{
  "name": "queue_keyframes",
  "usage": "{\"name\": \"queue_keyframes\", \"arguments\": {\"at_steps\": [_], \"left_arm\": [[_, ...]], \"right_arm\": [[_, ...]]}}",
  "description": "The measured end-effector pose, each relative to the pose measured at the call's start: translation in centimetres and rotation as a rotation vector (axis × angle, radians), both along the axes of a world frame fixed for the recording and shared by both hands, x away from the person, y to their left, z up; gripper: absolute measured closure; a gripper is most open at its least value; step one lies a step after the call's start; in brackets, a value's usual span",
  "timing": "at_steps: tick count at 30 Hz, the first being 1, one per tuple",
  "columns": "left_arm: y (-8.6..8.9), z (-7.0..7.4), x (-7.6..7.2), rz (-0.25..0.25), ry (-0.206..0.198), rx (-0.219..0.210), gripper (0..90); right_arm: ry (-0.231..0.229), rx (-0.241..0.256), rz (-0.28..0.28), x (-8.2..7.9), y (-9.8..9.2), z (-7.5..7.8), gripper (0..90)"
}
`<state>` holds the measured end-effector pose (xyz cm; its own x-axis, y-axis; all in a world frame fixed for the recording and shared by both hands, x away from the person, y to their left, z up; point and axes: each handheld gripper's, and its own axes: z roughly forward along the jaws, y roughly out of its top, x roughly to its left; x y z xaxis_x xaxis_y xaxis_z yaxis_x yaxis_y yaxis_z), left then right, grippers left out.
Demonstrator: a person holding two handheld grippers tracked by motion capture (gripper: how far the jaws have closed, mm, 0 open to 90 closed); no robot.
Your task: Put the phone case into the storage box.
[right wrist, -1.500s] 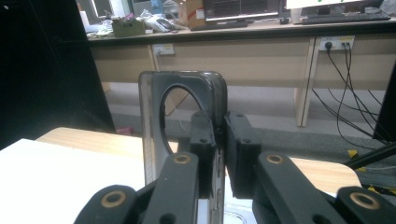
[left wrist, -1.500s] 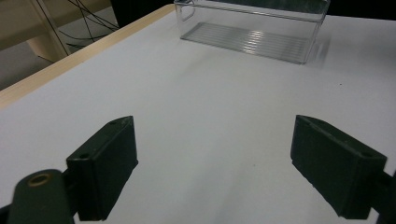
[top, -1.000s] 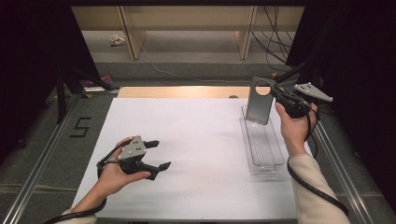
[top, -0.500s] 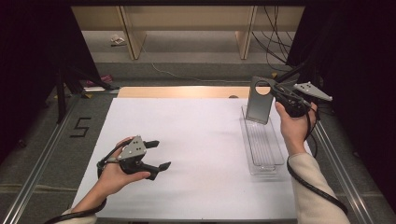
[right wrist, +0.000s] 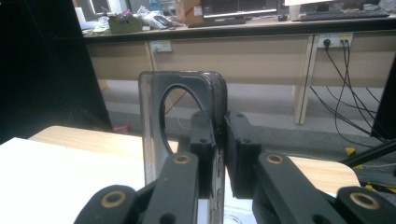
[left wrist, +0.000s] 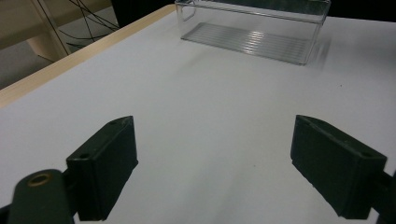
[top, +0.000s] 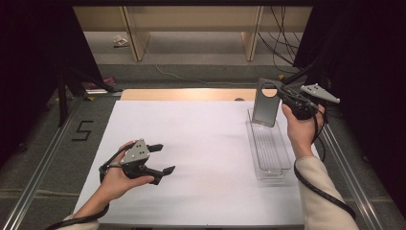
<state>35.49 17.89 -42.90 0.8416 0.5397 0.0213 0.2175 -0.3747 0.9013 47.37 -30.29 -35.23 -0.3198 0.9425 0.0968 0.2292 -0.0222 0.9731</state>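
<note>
a: where's the flat dark grey plate with the round hole [top: 266, 106] right now?

b: pinched upright in the right gripper [right wrist: 219, 130], jaws pressed together on its edge beside the hole. it hangs over the far end of the clear ribbed plastic tray [top: 269, 154].

a: so which way does it have to go?

b: down, i'd judge. the tray's long axis runs away from the person, and the plate stands across it at the far end.

a: and the left gripper [top: 162, 158]?

b: spread wide, holding nothing, low over the white table [top: 201, 134], well apart from the tray. the right hand is much nearer.
</note>
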Motion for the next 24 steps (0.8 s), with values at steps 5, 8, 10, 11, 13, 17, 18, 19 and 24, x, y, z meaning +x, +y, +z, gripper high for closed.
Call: {"name": "queue_keyframes", "arguments": {"at_steps": [5, 8, 10, 11, 13, 17, 18, 19, 24], "left_arm": [[0.0, -0.01, 0.0, 0.0, 0.0, 0.001, 14.0], [0.01, -0.01, 0.01, 0.0, 0.0, 0.001, 14.0], [0.01, -0.03, 0.01, 0.0, 0.0, 0.002, 14.0], [0.01, -0.03, 0.01, 0.0, 0.001, 0.002, 14.0], [0.01, -0.02, 0.01, 0.0, 0.0, 0.001, 14.0], [0.01, -0.03, 0.01, 0.0, 0.0, 0.002, 14.0], [0.01, -0.04, 0.01, 0.0, 0.001, 0.003, 14.0], [0.02, -0.03, 0.01, 0.0, 0.001, 0.003, 14.0], [0.02, -0.03, 0.01, 0.0, 0.0, 0.004, 14.0]], "right_arm": [[0.0, -0.003, -0.001, 0.11, -0.01, -0.04, 82.9], [0.0, -0.004, -0.003, 0.16, -0.05, -0.04, 82.9], [0.001, -0.003, -0.004, 0.19, -0.07, -0.06, 82.9], [0.001, -0.003, -0.005, 0.21, -0.07, -0.06, 82.9], [0.001, -0.004, -0.005, 0.24, -0.06, -0.07, 82.9], [-0.001, -0.006, -0.004, 0.34, -0.04, -0.11, 82.9], [-0.001, -0.005, -0.004, 0.37, -0.04, -0.13, 82.9], [0.0, -0.005, -0.004, 0.39, -0.03, -0.13, 82.9], [0.001, -0.005, -0.004, 0.5, 0.0, -0.17, 82.9]]}}
